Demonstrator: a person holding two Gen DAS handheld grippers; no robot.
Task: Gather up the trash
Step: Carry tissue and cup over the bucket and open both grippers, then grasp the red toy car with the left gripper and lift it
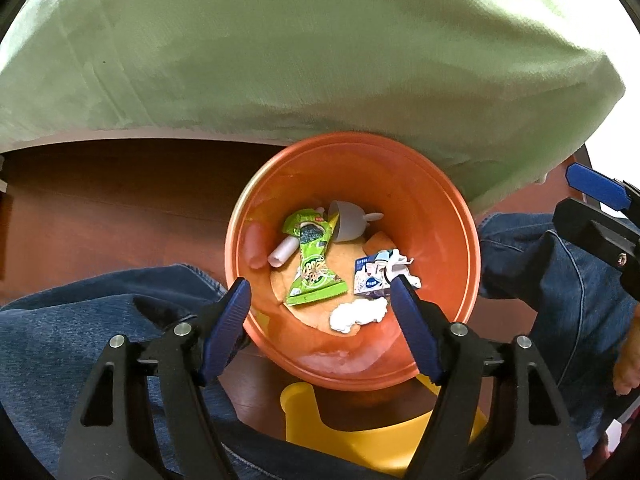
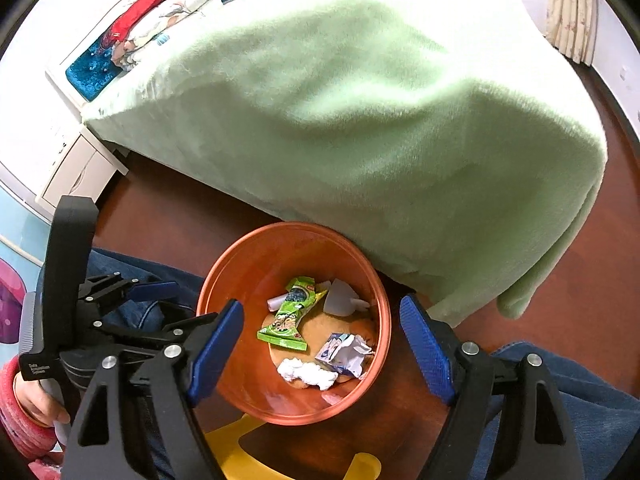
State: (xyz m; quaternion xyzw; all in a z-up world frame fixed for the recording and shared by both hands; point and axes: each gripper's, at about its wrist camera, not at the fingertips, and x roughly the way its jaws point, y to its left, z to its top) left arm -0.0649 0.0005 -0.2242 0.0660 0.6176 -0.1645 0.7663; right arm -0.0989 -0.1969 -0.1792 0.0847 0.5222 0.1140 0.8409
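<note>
An orange bin [image 1: 440, 216] [image 2: 248, 264] stands on the floor by the bed. Inside lie a green snack wrapper [image 1: 314, 258] [image 2: 290, 316], a crumpled white tissue [image 1: 358, 316] [image 2: 306, 372], a crushed blue-and-white carton [image 1: 374, 274] [image 2: 342, 352], a grey cup [image 1: 350, 222] [image 2: 340, 298] and a white paper roll [image 1: 282, 254]. My left gripper [image 1: 320, 300] is open and empty above the bin's near rim. My right gripper [image 2: 322, 320] is open and empty above the bin. The left gripper also shows at the left of the right wrist view [image 2: 132, 296].
A bed with a green blanket [image 1: 280, 60] [image 2: 380, 120] overhangs the bin's far side. A yellow stool [image 1: 372, 436] [image 2: 240, 448] sits below the bin. The person's jeans-clad legs [image 1: 80, 320] [image 2: 592, 392] flank it. A white nightstand [image 2: 76, 176] stands at left on the brown floor [image 2: 168, 216].
</note>
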